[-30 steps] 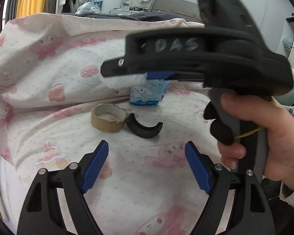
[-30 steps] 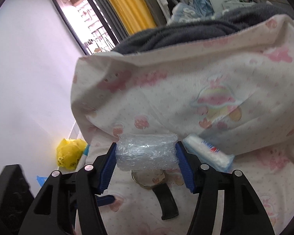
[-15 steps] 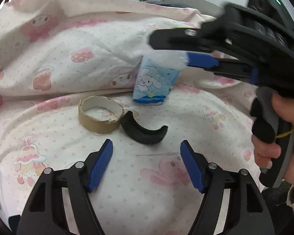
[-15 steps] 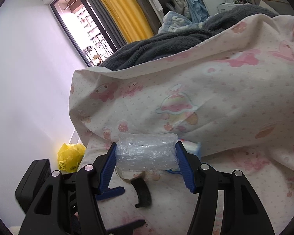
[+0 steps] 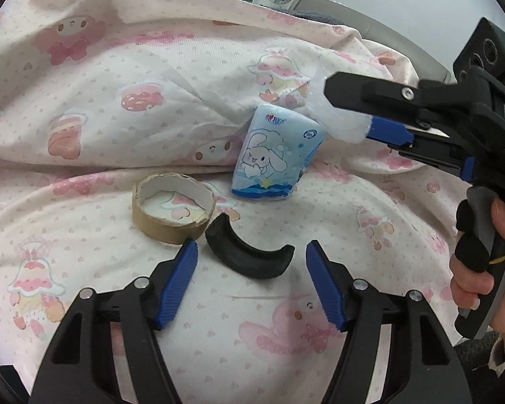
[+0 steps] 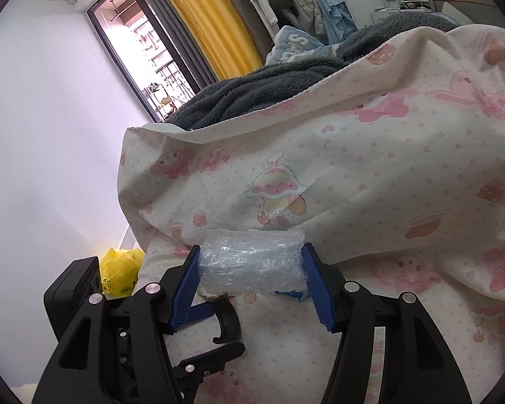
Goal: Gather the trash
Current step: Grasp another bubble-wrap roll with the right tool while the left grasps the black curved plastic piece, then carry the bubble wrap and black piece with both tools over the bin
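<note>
Left wrist view: left claw (image 5: 250, 286) spread wide, hovering low over the bed quilt (image 5: 118, 107), black curved rubber piece (image 5: 247, 252) lying just ahead between its tips, long axis crosswise; cardboard tape core (image 5: 173, 207) ahead-left, tissue pack (image 5: 276, 161) farther ahead. Right claw (image 6: 250, 274) pinching a crumpled plastic wrap wad (image 6: 250, 264). Since a second ago, left claw is closing in on the rubber piece; right claw is pulling off right.

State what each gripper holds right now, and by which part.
The right gripper clamps a crumpled clear plastic wad by its two ends. The left gripper holds nothing, open near the black curved piece.
</note>
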### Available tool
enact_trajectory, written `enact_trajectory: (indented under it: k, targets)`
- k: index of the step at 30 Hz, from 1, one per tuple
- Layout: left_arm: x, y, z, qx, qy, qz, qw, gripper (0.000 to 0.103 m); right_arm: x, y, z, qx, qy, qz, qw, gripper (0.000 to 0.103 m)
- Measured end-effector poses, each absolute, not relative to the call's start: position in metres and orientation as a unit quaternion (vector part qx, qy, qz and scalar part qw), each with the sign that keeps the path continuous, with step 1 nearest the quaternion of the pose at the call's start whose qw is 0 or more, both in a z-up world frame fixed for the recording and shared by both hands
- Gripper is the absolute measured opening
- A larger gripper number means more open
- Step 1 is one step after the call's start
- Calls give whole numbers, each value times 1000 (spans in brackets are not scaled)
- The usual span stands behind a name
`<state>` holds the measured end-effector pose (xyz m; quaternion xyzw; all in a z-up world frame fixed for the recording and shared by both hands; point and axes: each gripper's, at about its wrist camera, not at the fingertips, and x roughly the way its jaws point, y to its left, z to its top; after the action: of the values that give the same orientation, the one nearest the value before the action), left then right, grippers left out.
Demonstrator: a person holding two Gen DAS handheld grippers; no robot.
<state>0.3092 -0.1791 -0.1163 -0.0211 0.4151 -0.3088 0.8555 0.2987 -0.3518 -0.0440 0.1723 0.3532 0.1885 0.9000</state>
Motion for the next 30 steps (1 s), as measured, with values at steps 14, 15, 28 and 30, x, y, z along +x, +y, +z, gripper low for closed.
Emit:
enact_trajectory:
  k: [14, 15, 28, 30]
  targets:
    - [307, -175, -112, -25, 414, -307, 857, 49, 297, -351, -40, 164, 353, 191, 901, 60]
    - [305, -172, -110, -25, 413, -306, 858, 49, 298, -349, -39, 161, 353, 193, 901, 60]
    - [288, -126, -93, -32, 409, -271, 871, 49, 299, -301, -36, 128, 359, 221, 898, 60]
    - [286, -116, -90, -34, 407, -260, 875, 49, 301, -290, -37, 123, 360, 227, 896, 60]
